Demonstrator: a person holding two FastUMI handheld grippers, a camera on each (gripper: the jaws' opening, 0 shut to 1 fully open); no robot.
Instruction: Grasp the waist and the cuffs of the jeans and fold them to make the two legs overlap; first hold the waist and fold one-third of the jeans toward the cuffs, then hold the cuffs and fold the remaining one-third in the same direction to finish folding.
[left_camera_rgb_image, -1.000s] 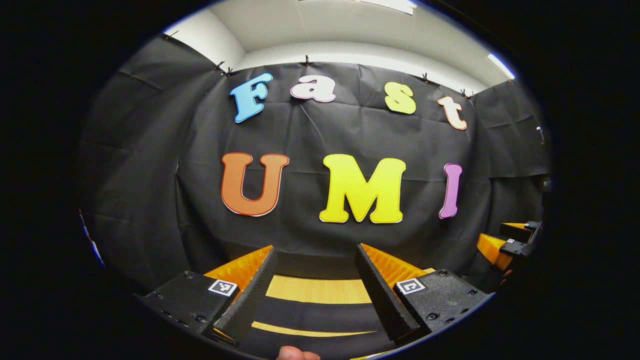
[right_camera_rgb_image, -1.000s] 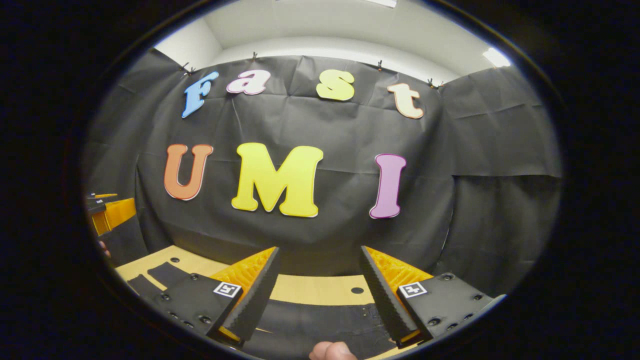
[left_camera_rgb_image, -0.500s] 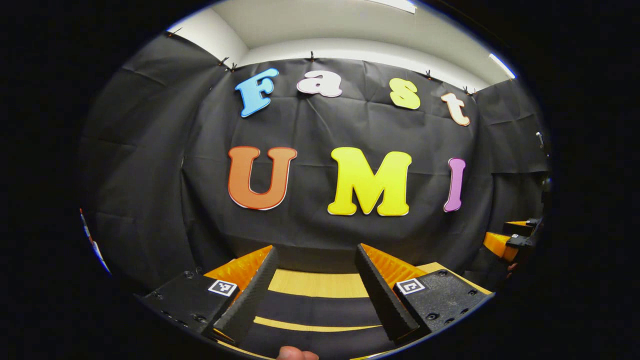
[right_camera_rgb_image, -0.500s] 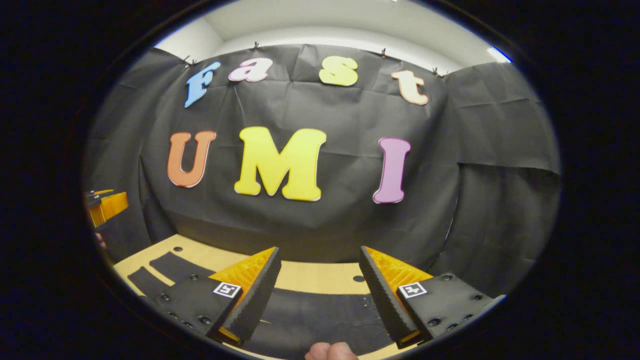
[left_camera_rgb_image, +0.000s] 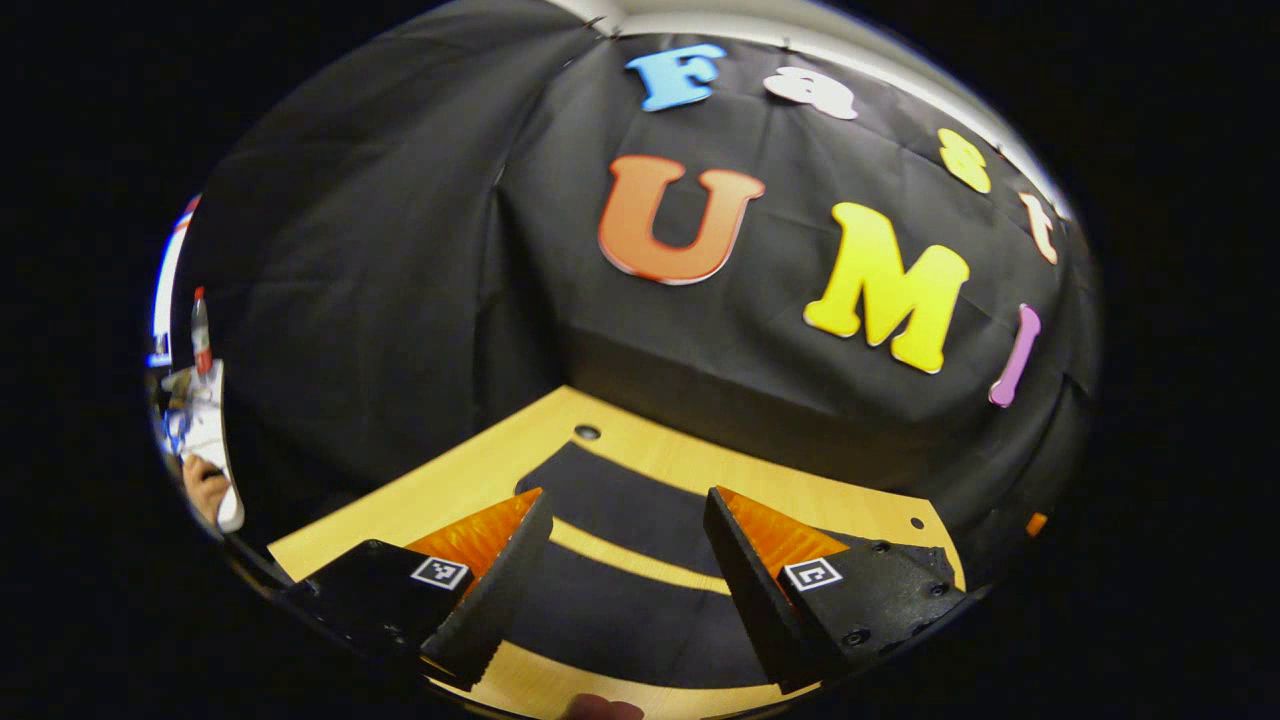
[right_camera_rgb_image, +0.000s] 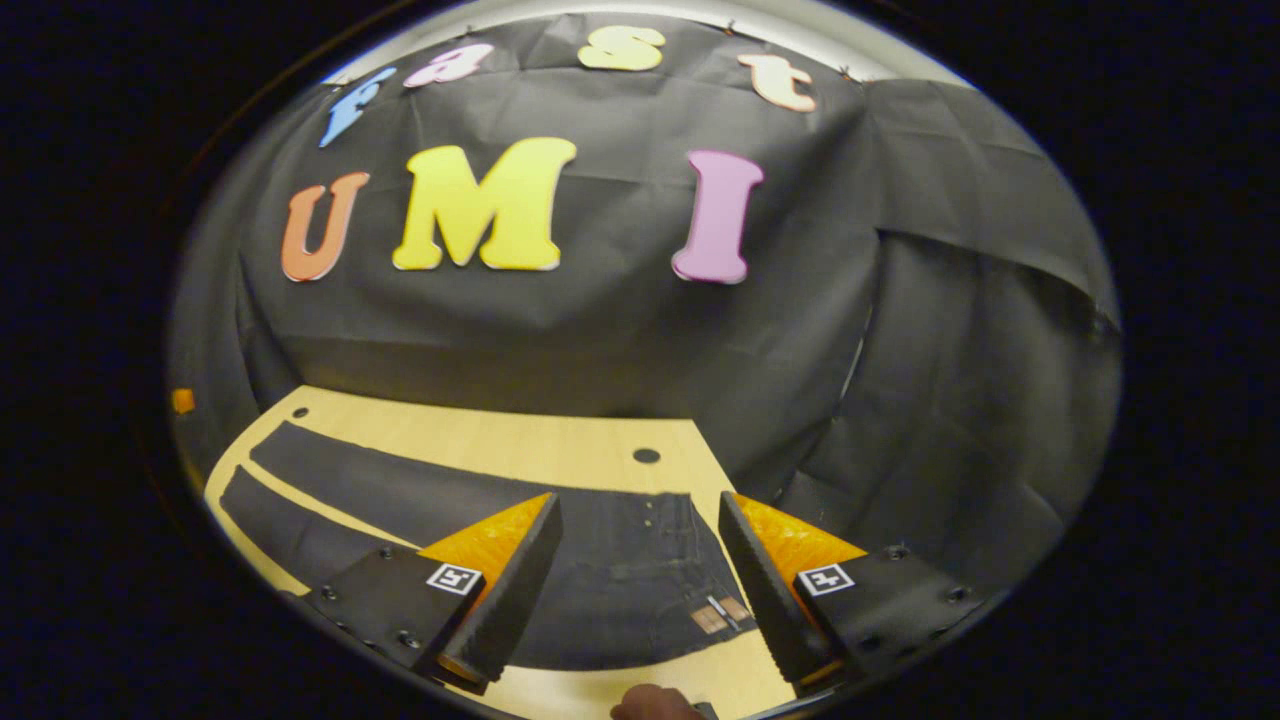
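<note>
Dark denim jeans (right_camera_rgb_image: 610, 570) lie flat and spread out on the light wooden worktop (right_camera_rgb_image: 500, 445), two legs side by side with a strip of wood showing between them. In the right gripper view the waist end sits nearest, with rivets and a small tan label near the edge; legs run off to the left. Right hand-held gripper (right_camera_rgb_image: 640, 585) hovers above the waist, fingers wide apart, holding nothing, contact with cloth not evident. A fingertip (right_camera_rgb_image: 650, 703) shows at the bottom edge.

In the left gripper view the jeans (left_camera_rgb_image: 620, 600) legs pass beneath the left hand-held gripper (left_camera_rgb_image: 620, 590), also wide apart and empty; the cuffs look close by on its left, though the edge is hard to make out. Both legs look smooth, no fold. Round holes dot the worktop (left_camera_rgb_image: 480, 470). At far left a hand (left_camera_rgb_image: 205, 485) and a red-capped bottle (left_camera_rgb_image: 201, 330), blurry.
</note>
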